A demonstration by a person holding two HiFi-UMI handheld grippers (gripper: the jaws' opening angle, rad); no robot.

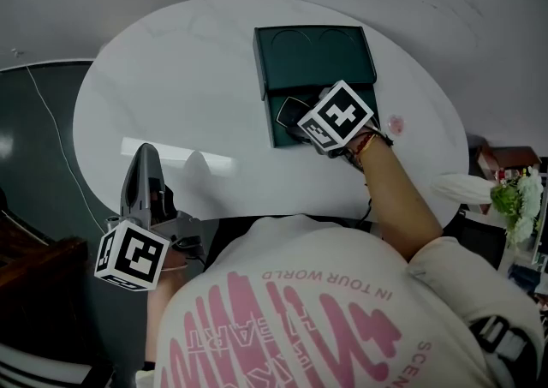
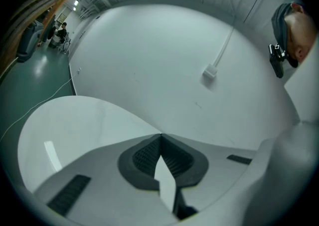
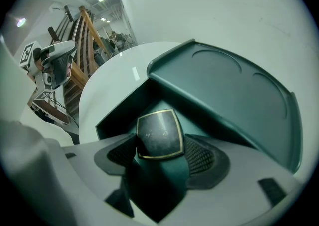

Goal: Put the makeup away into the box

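Note:
A dark green box stands on the white oval table, its drawer pulled out toward me. My right gripper points steeply down into the drawer, shut on a square black compact with a gold rim. In the right gripper view the compact sits between both pads, tilted, over the drawer floor of the green box. My left gripper rests at the table's near left edge, far from the box. Its jaws meet at the tips with nothing between them.
A small pink item lies on the table right of the box. White flowers and a wooden unit stand off the right end. A thin cable crosses the dark floor at left.

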